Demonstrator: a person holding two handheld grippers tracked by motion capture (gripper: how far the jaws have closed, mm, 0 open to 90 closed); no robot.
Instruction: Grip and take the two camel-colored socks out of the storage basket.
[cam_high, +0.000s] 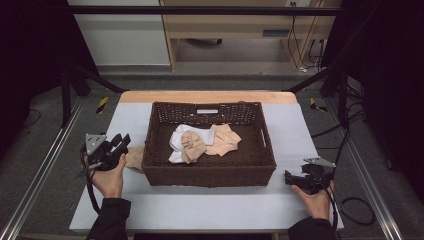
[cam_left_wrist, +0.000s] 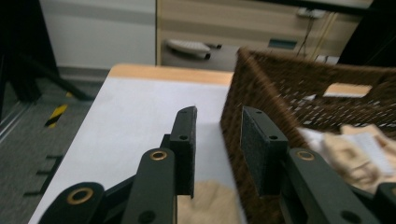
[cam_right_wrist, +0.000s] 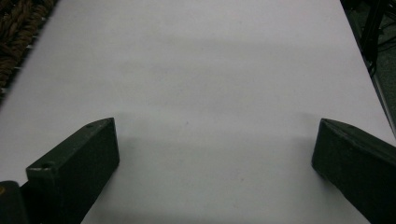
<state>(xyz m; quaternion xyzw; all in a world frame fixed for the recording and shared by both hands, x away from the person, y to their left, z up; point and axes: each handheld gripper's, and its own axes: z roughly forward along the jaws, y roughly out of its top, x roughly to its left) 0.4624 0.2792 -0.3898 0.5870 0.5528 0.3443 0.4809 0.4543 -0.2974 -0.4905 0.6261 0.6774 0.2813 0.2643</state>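
The grey table (cam_high: 210, 210) carries a dark wicker basket (cam_high: 210, 175) at its middle, and in the basket lie a white sock (cam_high: 176, 141) and two beige socks (cam_high: 224, 140) bunched together toward the far left. One more beige sock (cam_high: 134, 158) lies on the tabletop just beside the basket's left wall, and that is the one I take to be in hand. My left gripper (cam_high: 121, 144) hangs right over it with the jaws partly apart and nothing between the pads; in the left gripper view the sock (cam_left_wrist: 208, 205) shows low between them, with the basket wall (cam_left_wrist: 243, 121) hard against the right jaw. My right gripper (cam_high: 289, 177) rests near the basket's near right corner, jaws spread wide over bare table, empty. To do this well I would tip the left gripper down and draw it slightly away from the wicker, so the right jaw does not snag the weave. Then I would open a little more, set both pads around a thick fold of the sock, not its thin edge, and close firmly. After that I would lift clear of the rim before swinging right over the basket.
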